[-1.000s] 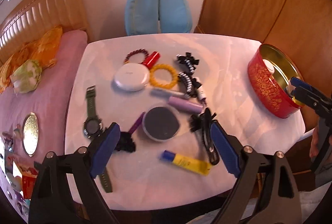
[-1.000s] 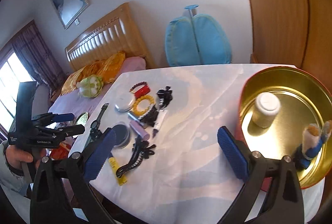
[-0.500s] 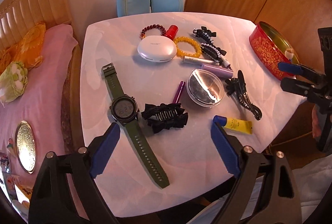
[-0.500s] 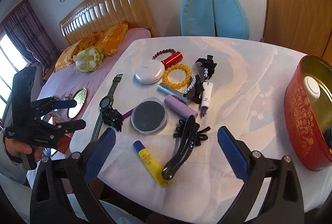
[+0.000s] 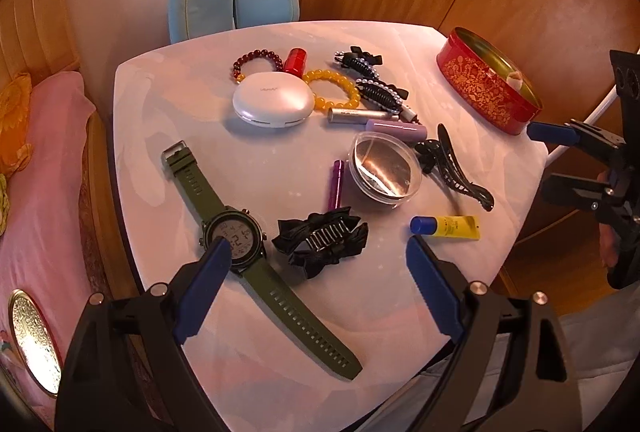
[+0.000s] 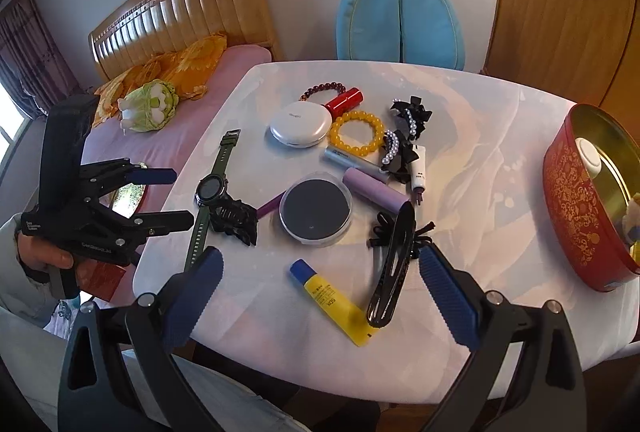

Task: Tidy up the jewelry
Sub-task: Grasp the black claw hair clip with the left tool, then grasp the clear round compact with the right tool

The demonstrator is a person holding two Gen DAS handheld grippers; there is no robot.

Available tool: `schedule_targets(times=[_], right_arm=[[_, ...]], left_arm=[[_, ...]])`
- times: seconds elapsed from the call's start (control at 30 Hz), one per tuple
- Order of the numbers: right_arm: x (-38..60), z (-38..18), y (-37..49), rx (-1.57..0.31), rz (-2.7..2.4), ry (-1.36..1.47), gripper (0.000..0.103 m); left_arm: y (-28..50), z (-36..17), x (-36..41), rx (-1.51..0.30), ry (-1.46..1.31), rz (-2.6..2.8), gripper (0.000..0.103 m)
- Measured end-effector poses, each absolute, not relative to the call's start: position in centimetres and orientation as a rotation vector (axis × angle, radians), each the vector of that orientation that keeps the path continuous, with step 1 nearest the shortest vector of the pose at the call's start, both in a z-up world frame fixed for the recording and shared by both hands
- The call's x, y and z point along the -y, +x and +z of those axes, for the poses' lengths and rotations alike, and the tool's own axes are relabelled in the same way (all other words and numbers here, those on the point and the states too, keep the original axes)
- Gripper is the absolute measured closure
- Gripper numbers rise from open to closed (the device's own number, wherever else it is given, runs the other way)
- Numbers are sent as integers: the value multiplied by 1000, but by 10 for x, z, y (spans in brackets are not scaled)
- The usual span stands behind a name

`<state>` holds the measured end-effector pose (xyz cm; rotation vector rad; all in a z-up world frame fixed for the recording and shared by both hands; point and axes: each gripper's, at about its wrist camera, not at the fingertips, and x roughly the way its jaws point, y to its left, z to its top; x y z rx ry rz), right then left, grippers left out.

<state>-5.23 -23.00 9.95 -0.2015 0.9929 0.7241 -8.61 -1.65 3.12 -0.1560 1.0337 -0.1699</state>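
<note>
White table (image 5: 280,344) strewn with jewelry beside a bed.
Left gripper (image 5: 318,274), spread and empty, hovers over the watch (image 5: 234,238) and bow clip (image 5: 322,242); right gripper (image 6: 318,294) also spread.

Left black two-finger gripper with blue pads (image 5: 316,268) is held low at the near left with jaws wide apart and nothing between them, right black two-finger gripper with blue pads (image 6: 320,286) likewise spread wide and unloaded at the near right, both hand-held.
</note>
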Motion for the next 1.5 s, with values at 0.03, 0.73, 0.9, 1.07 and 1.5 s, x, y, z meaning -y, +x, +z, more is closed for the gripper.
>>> schedule_targets(times=[0.03,0.73,0.9,1.07,1.5], right_arm=[[231,99,-51,-998,717,-190,4],[232,90,-52,-1037,670,-189,4],[234,85,-50,-1055,648,-187,4],[216,73,-42,-1077,698,-182,4],[151,12,-10,-1112,736,-357,4]], left_arm=[[-85,32,18,-1031,-154,-175,16],[-51,-2,52,-1021,232,-528,16],[-44,-24,62,-1090,342,-605,53],[-47,-27,61,-1080,369,-650,68],[-65,18,34,-970,253,-446,68]])
